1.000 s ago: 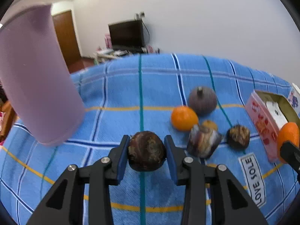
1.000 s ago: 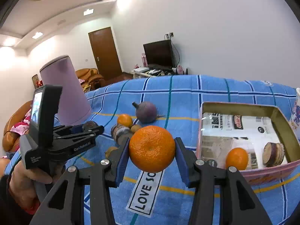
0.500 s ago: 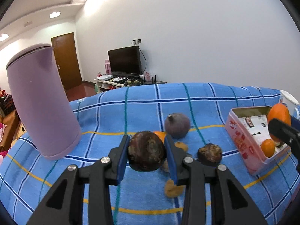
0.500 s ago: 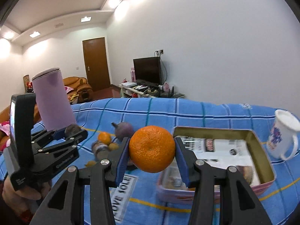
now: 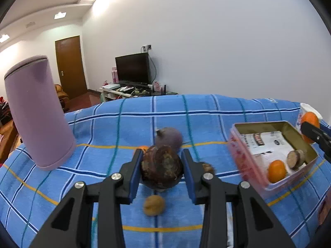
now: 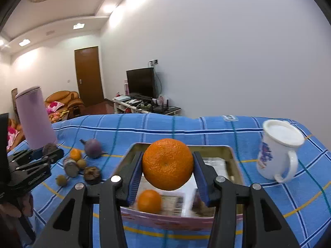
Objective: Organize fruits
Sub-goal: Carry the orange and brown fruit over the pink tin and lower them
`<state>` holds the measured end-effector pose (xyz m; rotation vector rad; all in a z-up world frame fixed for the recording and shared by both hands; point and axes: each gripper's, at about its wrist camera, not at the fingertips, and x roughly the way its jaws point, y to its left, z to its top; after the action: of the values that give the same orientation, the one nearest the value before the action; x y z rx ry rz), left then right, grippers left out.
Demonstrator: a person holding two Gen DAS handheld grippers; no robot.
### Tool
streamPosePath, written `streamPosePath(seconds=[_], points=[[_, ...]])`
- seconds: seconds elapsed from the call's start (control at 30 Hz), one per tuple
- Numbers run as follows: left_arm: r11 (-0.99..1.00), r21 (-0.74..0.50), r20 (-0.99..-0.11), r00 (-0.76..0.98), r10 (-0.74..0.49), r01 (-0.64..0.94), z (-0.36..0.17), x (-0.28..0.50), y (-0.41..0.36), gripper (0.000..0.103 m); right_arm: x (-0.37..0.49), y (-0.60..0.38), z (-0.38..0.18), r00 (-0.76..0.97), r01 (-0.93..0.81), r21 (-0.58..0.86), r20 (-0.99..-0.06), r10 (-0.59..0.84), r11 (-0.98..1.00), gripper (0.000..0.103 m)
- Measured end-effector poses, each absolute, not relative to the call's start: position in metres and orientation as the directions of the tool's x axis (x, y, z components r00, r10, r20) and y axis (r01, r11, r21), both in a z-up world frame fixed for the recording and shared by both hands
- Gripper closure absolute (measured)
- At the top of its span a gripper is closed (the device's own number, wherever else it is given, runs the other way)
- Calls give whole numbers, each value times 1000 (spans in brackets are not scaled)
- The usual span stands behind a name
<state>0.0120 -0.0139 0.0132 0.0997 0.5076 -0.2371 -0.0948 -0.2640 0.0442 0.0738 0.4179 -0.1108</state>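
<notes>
Far left: tall lilac cylinder [image 5: 39, 113] upright on the blue plaid cloth [image 5: 206, 111] covering the desk. Centre, loose on the cloth: purple round fruit [image 6: 93, 147], small orange [image 6: 75, 154], a dark cut fruit [image 6: 92, 173], two small tan fruits [image 6: 61, 180] and a blurred brownish piece I can't identify. They lie in a cluster left of the tin, well clear of the cylinder. Right of centre: open pink-sided tin [image 6: 180, 222] lined with printed paper, holding one orange [image 5: 277, 171] and a cut brown-rimmed slice [image 5: 294, 159] at its near end. Far right: white mug [image 6: 279, 150] with blue print, just beside the tin's far right corner.

Left gripper [image 5: 162, 168]: fingers narrowly spread, pinching a dark brown rough fruit [image 5: 161, 166], held up off the cloth over the loose cluster, left of the tin.

Right gripper [image 6: 168, 164]: fingers a bit wider, pinching a large orange [image 6: 168, 163], held above the tin's near half. Nothing sits between that orange and the tin floor.
</notes>
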Motion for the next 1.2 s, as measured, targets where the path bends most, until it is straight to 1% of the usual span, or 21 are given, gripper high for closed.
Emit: streamPosePath(seconds=[0.23,0.33,0.57,0.67,0.77,0.9,1.03,1.2], points=[[948,24,-452,850,-272,316,29,-3,-51,63,-104,-303,51,911,181,60,-385,-145,982,54],[938,24,-453,840,-299,347,33,-3,-70,63,-106,-317,52,909,209,49,-379,-175,977,54],[919,24,-480,811,-335,393,29,4,-117,63,-99,-343,49,886,278,38,-396,-241,960,54],[910,18,-490,797,-354,415,27,8,-138,63,-93,-346,45,879,280,47,-414,-236,959,54],[903,27,-497,790,-359,428,23,11,-157,63,-86,-343,41,870,277,23,-431,-240,961,54],[901,32,-529,773,-352,432,14,20,-179,63,-78,-340,37,855,272,23,-464,-231,962,54],[902,29,-555,757,-345,432,5,26,-188,63,-70,-341,29,834,272,23,-505,-224,962,54],[904,36,-558,759,-336,426,4,28,-191,63,-65,-339,23,820,264,15,-530,-217,964,54]])
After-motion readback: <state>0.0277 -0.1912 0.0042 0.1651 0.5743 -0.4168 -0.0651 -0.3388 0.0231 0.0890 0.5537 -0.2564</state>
